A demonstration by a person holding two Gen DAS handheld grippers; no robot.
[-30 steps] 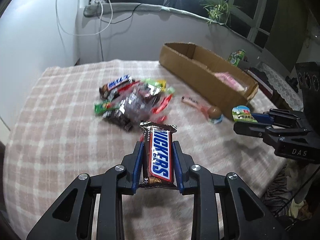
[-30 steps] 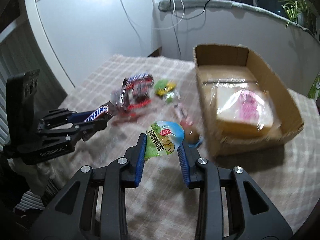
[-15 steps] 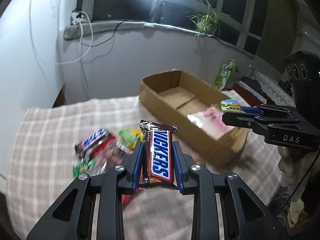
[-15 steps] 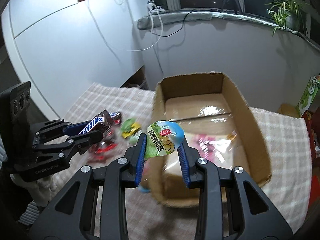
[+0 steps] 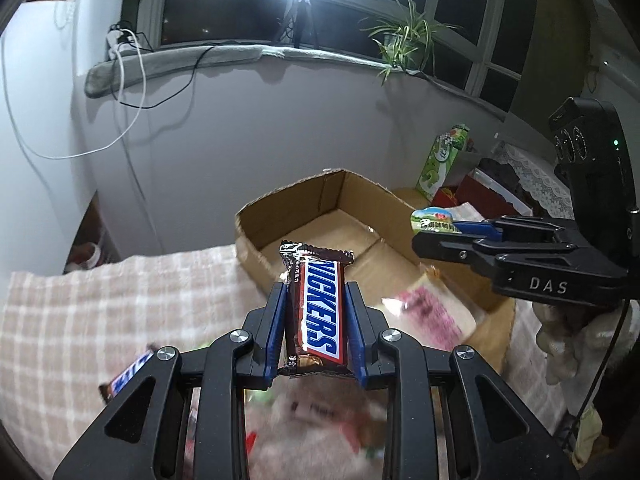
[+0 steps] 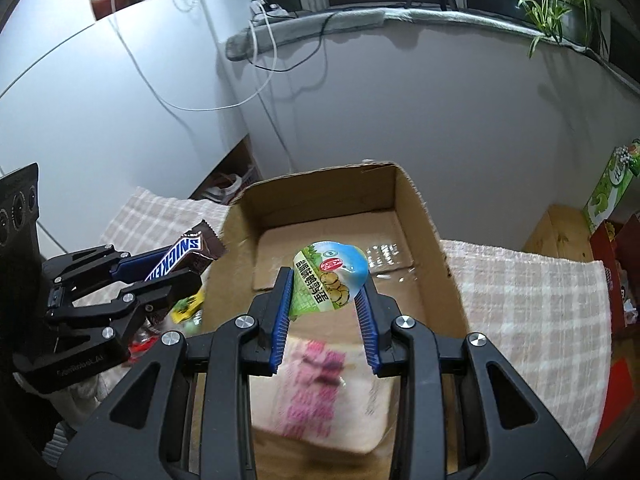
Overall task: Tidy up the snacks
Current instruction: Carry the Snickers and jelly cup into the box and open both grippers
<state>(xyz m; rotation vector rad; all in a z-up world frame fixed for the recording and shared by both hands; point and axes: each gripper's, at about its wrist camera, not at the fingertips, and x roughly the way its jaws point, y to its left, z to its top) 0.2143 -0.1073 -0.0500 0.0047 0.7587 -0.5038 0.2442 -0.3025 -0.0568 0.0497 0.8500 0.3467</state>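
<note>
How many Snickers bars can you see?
2. One Snickers bar is clamped in the left gripper. Another lies on the checked cloth at lower left. More may hide in the blurred pile.

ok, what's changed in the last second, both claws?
Both claws carried their loads off the snack pile toward the cardboard box: the right claw now hangs over its open top, the left claw near its near corner. Nothing grabbed or released. Unchanged: the left is clamped on the Snickers bar, the right on the green-and-blue snack pack, and the pink-printed packet lies in the box.
</note>
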